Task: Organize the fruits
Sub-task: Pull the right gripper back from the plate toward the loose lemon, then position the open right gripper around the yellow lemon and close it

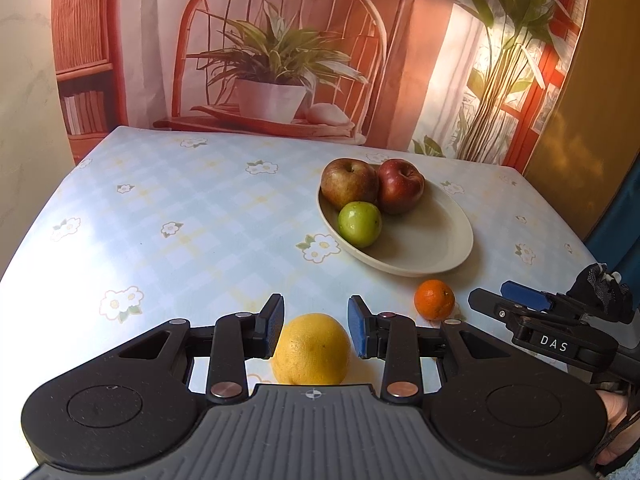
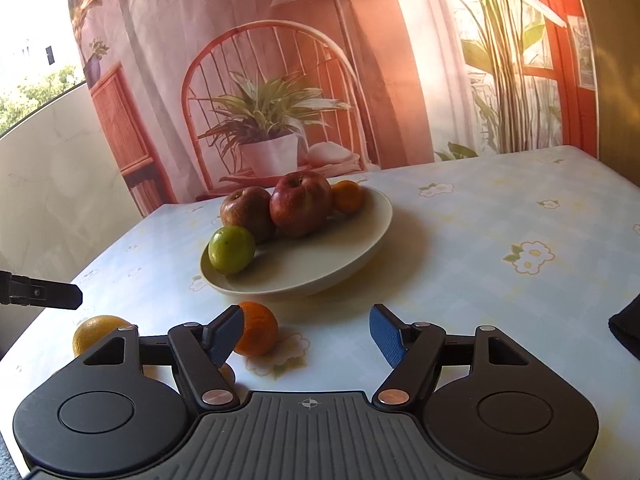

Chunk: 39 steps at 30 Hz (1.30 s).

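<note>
Two fruits left on the tabletop (image 1: 180,208): yellow citrus (image 1: 311,350) and small orange (image 2: 256,334). Left gripper (image 1: 316,326) fingers sit wide, straddling the citrus, pads just beside its flanks, not clamped. Right gripper (image 2: 306,334) also wide open, empty; the orange lies off its left finger (image 2: 224,334), not centred. Plate (image 1: 432,248), holding apples, green fruit and another orange, sits ahead and right of the left gripper. Left looks closest to a grasp.
</note>
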Each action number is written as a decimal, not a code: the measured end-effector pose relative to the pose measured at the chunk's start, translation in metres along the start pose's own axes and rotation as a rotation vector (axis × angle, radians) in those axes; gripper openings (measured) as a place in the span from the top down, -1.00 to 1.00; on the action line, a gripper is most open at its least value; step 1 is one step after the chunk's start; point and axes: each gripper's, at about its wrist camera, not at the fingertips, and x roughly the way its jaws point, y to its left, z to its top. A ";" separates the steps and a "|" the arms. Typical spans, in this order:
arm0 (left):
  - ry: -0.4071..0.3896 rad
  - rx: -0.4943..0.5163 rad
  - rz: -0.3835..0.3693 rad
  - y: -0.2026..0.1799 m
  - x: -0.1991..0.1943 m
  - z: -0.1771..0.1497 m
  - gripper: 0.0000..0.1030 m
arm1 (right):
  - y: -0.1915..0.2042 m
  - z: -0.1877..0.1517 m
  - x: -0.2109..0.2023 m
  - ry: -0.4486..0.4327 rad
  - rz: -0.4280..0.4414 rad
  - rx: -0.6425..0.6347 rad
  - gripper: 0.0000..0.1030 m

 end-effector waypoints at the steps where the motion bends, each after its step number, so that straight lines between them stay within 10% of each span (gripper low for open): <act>1: 0.000 -0.001 -0.002 0.001 -0.001 -0.001 0.28 | 0.000 0.000 0.000 0.001 -0.001 -0.001 -0.30; 21: -0.007 -0.060 0.041 0.044 -0.015 0.012 0.28 | 0.059 0.013 -0.001 0.083 0.051 -0.141 -0.27; 39: 0.112 -0.090 -0.108 0.037 0.016 -0.014 0.15 | 0.105 0.017 0.032 0.251 0.065 -0.330 -0.22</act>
